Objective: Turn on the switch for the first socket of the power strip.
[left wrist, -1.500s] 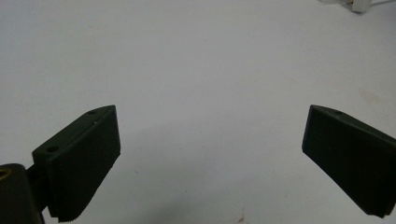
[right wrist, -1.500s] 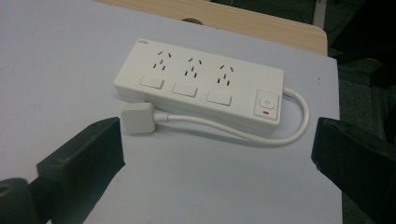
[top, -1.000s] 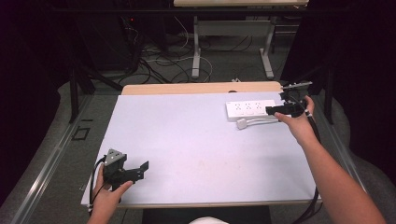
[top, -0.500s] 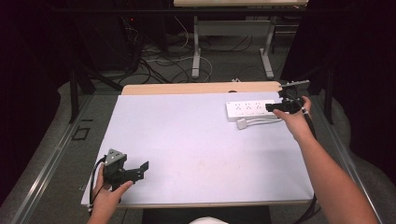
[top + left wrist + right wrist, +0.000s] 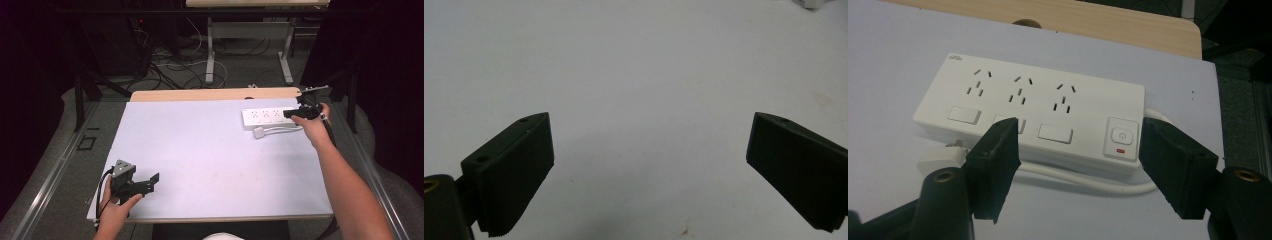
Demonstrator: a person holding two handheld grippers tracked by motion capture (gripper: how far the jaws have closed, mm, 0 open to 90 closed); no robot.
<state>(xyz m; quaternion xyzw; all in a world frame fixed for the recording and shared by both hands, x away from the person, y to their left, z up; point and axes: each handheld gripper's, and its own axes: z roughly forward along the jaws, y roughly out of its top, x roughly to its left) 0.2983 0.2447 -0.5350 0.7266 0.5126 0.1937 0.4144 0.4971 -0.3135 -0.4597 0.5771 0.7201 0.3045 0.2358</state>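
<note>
Power symbol on power strip (image 5: 1030, 120) button; logo unreadable.

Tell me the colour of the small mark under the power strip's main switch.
Red, on the white power strip; clearest in the right gripper view.

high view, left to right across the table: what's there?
left gripper → plug → power strip → right gripper

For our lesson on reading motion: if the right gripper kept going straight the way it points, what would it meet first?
Most likely the white power strip: the right gripper points at its switch end, jaws apart on either side, though depth is uncertain.
</note>
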